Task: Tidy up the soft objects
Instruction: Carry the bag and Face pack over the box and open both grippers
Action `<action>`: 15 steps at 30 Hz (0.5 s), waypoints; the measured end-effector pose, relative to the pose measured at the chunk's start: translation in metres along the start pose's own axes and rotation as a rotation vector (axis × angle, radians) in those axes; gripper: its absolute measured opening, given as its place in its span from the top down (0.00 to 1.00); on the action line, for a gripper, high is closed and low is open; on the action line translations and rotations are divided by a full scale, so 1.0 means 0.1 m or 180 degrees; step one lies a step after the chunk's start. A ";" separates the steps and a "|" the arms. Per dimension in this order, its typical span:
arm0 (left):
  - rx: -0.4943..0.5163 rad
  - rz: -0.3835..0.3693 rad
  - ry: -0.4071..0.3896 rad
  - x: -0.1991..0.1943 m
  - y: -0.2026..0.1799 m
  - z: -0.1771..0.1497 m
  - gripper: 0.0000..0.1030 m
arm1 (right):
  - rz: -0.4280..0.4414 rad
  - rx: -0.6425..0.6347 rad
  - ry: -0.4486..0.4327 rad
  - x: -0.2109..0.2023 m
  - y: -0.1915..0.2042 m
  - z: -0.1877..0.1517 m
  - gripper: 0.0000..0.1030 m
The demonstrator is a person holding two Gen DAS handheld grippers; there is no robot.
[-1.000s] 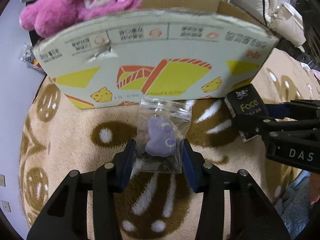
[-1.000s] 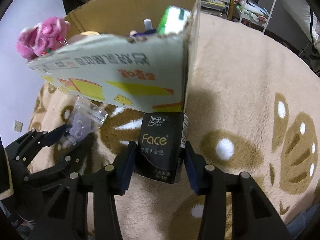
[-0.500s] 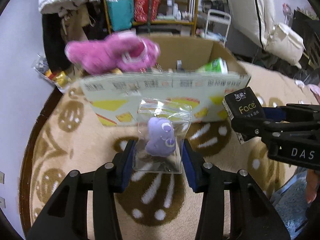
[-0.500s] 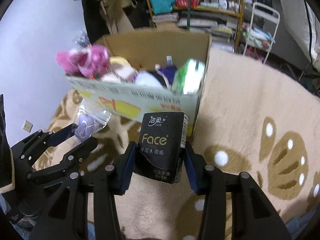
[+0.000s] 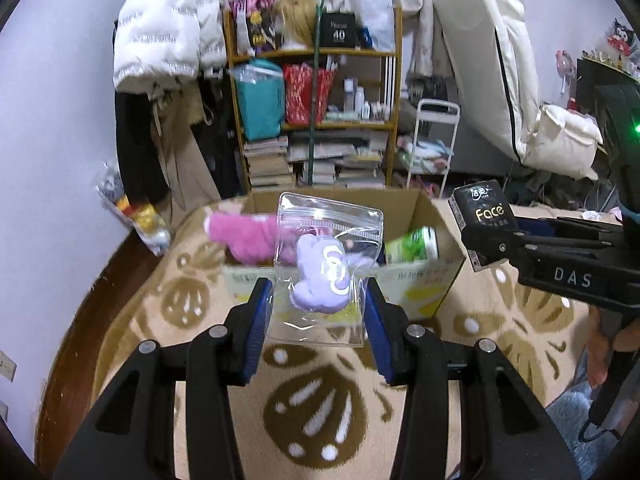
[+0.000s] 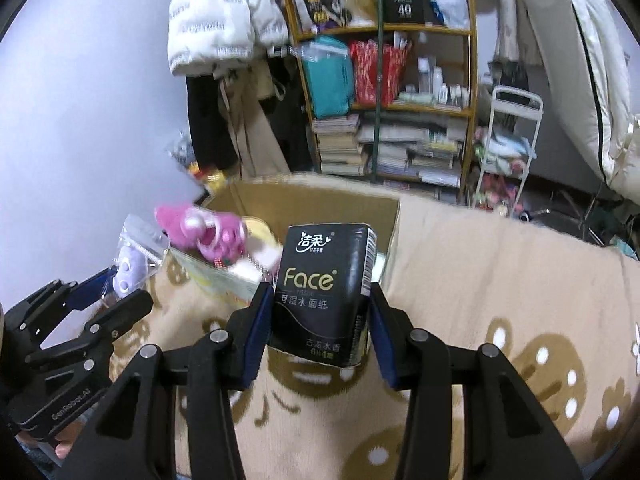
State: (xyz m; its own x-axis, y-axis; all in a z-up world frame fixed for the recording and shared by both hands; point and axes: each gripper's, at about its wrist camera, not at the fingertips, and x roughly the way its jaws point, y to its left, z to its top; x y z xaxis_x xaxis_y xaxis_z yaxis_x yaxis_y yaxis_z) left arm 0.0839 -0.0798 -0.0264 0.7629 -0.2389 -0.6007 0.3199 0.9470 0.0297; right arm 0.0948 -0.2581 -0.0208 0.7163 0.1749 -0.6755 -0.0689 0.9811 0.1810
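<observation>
Between my right gripper's [image 6: 318, 326] blue pads I read "Face" in gold on a black tissue pack [image 6: 326, 292], Chinese characters above and below the word; the pack stands upright, clamped at its lower half. From the left wrist view, "DAS" shows on that gripper's body. My left gripper [image 5: 318, 322] is closed on a clear zip bag [image 5: 326, 268] holding a purple plush [image 5: 320, 278], the bag upright between the fingers. Both grippers hover side by side above the patterned rug [image 5: 320, 412], pointing toward the open cardboard box [image 5: 424, 208]. A pink plush [image 5: 248, 238] sits at the box's left end.
</observation>
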 end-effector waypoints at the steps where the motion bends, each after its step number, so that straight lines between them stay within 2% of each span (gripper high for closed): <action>1: 0.0006 0.0025 -0.0039 -0.03 0.00 0.03 0.57 | 0.0050 0.0051 -0.0045 -0.02 -0.02 0.04 0.53; 4: 0.0028 0.0028 -0.0095 -0.07 -0.01 0.10 0.57 | 0.0149 0.0148 -0.0148 -0.06 -0.04 0.11 0.53; 12: -0.0078 -0.0032 -0.0169 0.01 0.02 0.33 0.57 | -0.0003 0.0153 -0.0385 -0.01 -0.05 0.32 0.53; 15: 0.0022 0.0017 -0.0200 0.06 -0.01 0.42 0.57 | -0.0028 0.0140 -0.0432 0.05 -0.07 0.39 0.53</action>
State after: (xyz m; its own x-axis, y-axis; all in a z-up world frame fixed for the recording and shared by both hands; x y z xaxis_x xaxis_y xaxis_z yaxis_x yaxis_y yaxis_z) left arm 0.1118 -0.0908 0.0035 0.7984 -0.2471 -0.5491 0.3194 0.9468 0.0384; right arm 0.1256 -0.2676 0.0025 0.8043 0.1505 -0.5748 -0.0338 0.9774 0.2086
